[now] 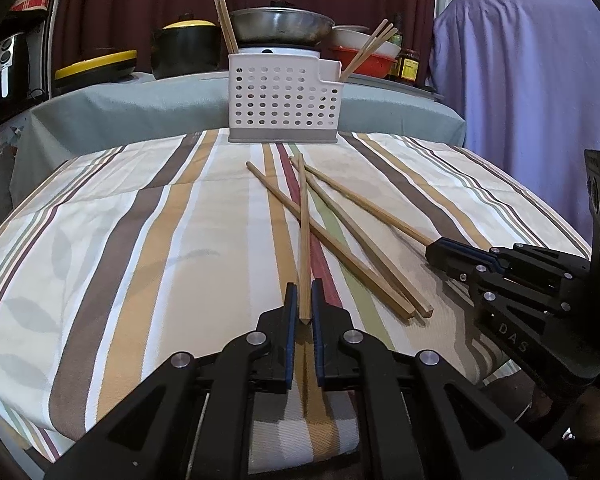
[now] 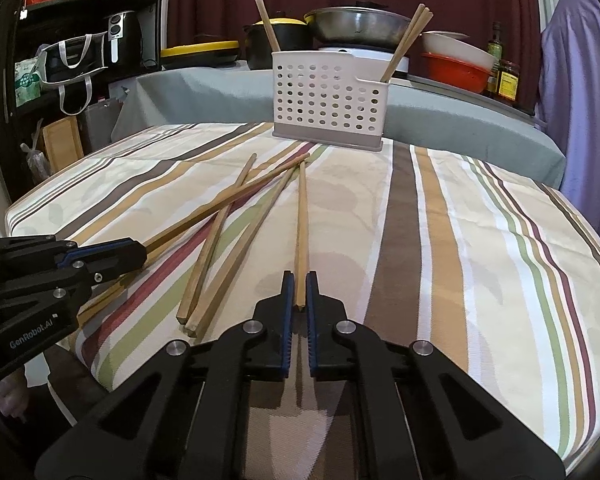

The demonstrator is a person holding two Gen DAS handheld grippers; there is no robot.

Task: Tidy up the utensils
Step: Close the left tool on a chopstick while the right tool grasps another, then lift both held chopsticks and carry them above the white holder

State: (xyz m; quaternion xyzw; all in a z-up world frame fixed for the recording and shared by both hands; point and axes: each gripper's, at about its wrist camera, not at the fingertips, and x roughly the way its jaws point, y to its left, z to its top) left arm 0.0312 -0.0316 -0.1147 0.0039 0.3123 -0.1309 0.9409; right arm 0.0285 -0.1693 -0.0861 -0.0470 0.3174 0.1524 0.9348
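- Left wrist view: the left gripper (image 1: 305, 300) has its jaws closed on the near end of one wooden chopstick (image 1: 304, 232), which runs straight away from it toward the white perforated utensil holder (image 1: 284, 100).
- The holder stands at the far edge of the striped cloth (image 1: 140, 240) covering the worktop; a pair of chopsticks (image 1: 226, 24) leans in its left compartment and a few more chopsticks (image 1: 370, 50) lean in its lower right compartment.
- In front of the holder, two loose chopsticks (image 1: 340, 248) lie on the cloth just right of the held one, which crosses over them.
- The right gripper (image 1: 440, 249) sits to the right of them, jaws closed on the near end of a fourth chopstick (image 1: 364, 200).
- Behind the holder are a metal pan (image 1: 280, 24) and a black pot with a yellow lid (image 1: 184, 46).
- Right wrist view: the right gripper (image 2: 299, 290) grips the end of its chopstick (image 2: 301, 220), which points at the holder (image 2: 328, 104).
- The two loose chopsticks (image 2: 216, 256) lie to its left, in front of the holder.
- The left gripper (image 2: 142, 251) holds its chopstick (image 2: 236, 200) slanting across them toward the holder.
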